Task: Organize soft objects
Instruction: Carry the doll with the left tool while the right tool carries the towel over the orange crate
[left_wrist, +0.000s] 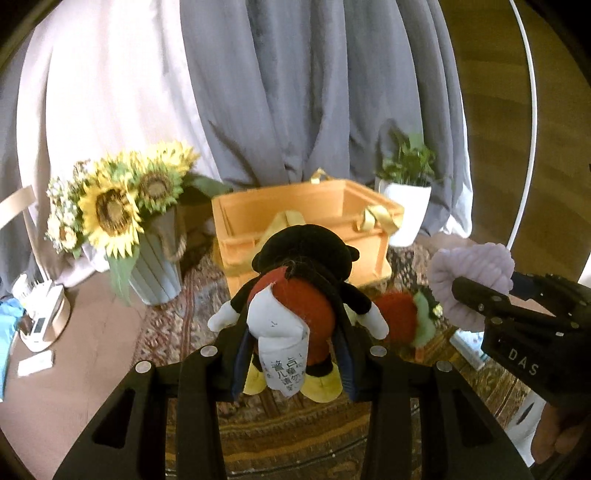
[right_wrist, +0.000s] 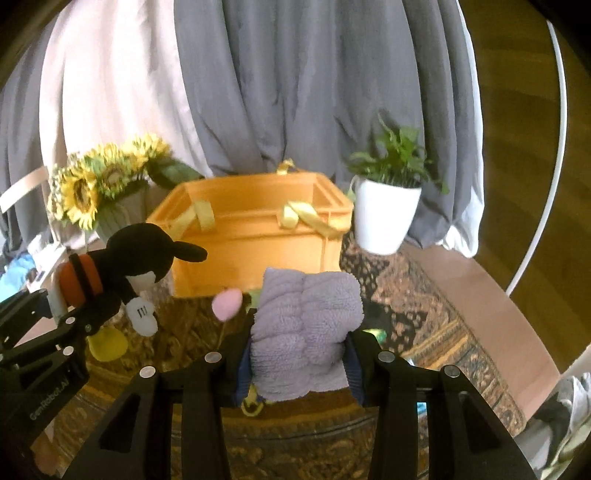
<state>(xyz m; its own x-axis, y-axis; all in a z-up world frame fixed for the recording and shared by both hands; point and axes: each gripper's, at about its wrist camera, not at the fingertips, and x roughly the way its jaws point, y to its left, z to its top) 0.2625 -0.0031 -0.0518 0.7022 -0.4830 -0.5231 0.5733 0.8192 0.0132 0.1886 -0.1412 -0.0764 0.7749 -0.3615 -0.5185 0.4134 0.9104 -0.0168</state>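
My left gripper (left_wrist: 291, 354) is shut on a black mouse plush (left_wrist: 295, 295) with red shorts, white gloves, yellow shoes and a white tag, held in the air in front of an orange crate (left_wrist: 306, 218). In the right wrist view the same mouse plush (right_wrist: 122, 273) hangs at the left in the left gripper (right_wrist: 77, 314). My right gripper (right_wrist: 299, 362) is shut on a lilac knitted soft toy (right_wrist: 306, 325), seen too in the left wrist view as a lilac soft toy (left_wrist: 469, 273) in the right gripper (left_wrist: 480, 295). The orange crate (right_wrist: 251, 251) with yellow ribbon handles stands open behind it.
A sunflower bouquet in a ribbed vase (left_wrist: 122, 218) stands left of the crate, a white potted plant (right_wrist: 384, 214) right of it. A red and green plush (left_wrist: 402, 317) and a pink object (right_wrist: 227, 302) lie on the patterned rug (right_wrist: 436, 325). Grey curtains hang behind.
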